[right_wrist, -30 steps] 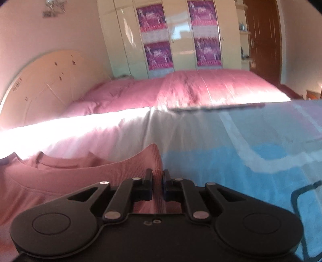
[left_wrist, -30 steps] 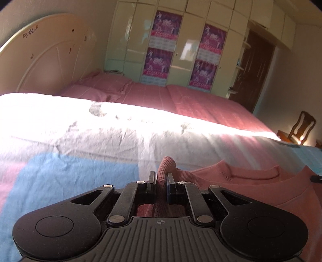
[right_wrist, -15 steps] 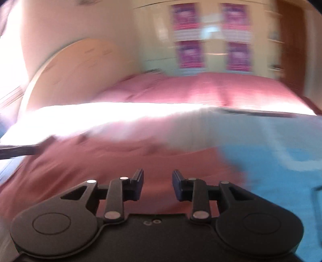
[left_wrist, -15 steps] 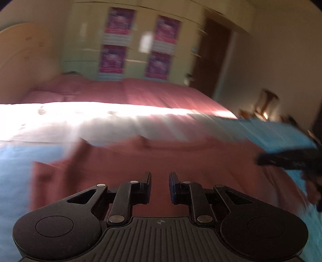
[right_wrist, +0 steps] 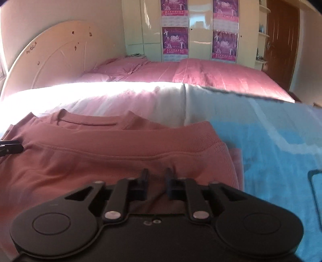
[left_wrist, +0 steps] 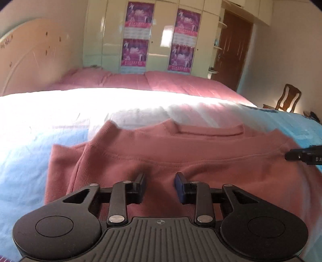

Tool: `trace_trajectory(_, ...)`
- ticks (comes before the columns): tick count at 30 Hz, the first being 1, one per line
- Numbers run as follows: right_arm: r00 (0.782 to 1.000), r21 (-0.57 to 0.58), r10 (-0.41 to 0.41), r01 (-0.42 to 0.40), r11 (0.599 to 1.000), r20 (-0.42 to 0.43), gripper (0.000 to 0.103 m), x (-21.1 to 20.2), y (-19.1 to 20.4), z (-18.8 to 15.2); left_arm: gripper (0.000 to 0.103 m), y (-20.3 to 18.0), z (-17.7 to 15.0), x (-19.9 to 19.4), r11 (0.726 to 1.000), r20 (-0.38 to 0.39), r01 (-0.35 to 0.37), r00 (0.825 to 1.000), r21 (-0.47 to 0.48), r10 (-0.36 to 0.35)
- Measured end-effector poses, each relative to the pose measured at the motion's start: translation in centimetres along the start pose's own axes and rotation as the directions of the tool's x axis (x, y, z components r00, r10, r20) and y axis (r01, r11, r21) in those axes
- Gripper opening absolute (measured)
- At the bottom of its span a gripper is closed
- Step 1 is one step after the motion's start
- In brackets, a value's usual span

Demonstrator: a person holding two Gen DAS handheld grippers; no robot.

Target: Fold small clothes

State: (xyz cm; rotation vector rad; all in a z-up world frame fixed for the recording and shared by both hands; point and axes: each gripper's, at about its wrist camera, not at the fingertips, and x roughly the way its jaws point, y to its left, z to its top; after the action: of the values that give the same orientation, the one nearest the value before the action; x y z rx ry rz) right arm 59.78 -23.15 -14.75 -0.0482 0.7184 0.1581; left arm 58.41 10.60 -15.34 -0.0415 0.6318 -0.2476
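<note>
Sweatshirt point(left_wrist: 201, 149), dusty pink, lies spread on the bed, its ribbed hem folded up toward the neckline, resting on a blue, white and pink bedsheet point(left_wrist: 30, 161). Bright sun washes out the far strip of that sheet. Beyond it lies a pink quilt point(right_wrist: 211, 72), then a cream arched headboard point(right_wrist: 50, 54) on the left, and a glossy pale wardrobe point(left_wrist: 157, 30) carrying purple posters point(left_wrist: 138, 14). A dark wooden door point(left_wrist: 233, 50) stands to the right of the wardrobe.

Over to the left wrist view: it alone catches a wooden chair point(left_wrist: 287, 98) by the far wall, and the tip of the right claw point(left_wrist: 306, 155) poking in over the garment's right side. The right wrist view answers with the sweatshirt's ribbed edge point(right_wrist: 171, 133), a dark curved outline printed on the sheet at the right border, and the left claw point(right_wrist: 10, 148) peeking in at the left edge.

Left claw point(left_wrist: 160, 181) tilts down over the near cloth, its jaws just parted, nothing pinched between them. Right claw point(right_wrist: 156, 177) angles down the same way, jaws likewise just opened, the fabric lying loose beneath.
</note>
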Motion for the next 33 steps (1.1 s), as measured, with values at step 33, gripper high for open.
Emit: trace_trajectory(33,0.970,0.036,-0.213,0.219,0.975,-0.116,0.032,-12.8,-1.7,-12.5,0.038,2.4,-9.5,-12.3,0.967,0.004,-0.243,0.970,-0.078,0.244)
